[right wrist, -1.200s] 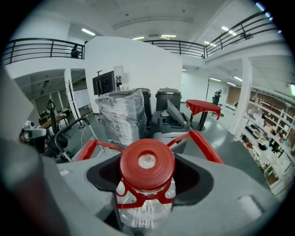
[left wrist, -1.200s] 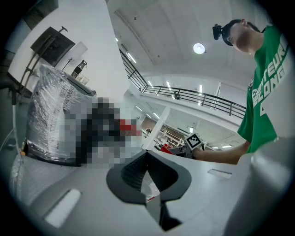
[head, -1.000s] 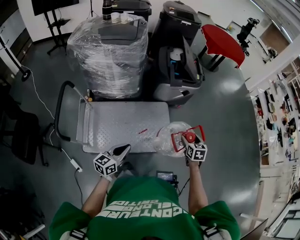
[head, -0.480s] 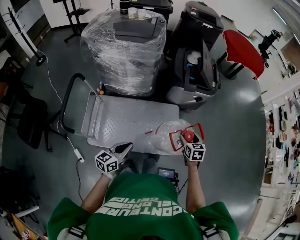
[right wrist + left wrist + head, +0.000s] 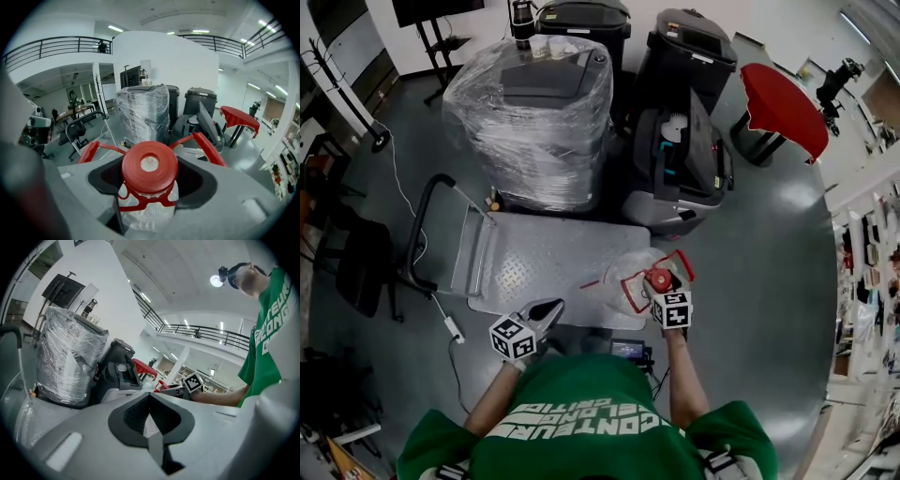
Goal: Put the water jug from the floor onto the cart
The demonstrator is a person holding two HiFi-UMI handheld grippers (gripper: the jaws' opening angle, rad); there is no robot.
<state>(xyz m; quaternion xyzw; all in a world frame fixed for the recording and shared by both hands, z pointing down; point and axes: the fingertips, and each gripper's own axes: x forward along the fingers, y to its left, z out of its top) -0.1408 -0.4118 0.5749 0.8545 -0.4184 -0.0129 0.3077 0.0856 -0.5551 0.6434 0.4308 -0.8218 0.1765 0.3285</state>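
Clamped at the neck under its red cap (image 5: 150, 163) by the right gripper (image 5: 661, 287), the water jug (image 5: 628, 275) was held over the cart's (image 5: 539, 251) near edge, apparently for setting down, while the left gripper (image 5: 551, 307) was closed on nothing.

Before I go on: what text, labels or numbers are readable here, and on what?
"CONTEUR", apparently: white print on the green shirt, upside down in the head view; its second line is too blurred.
No readable print on the water jug or the cart.
Marker cubes: patterns only, no letters.
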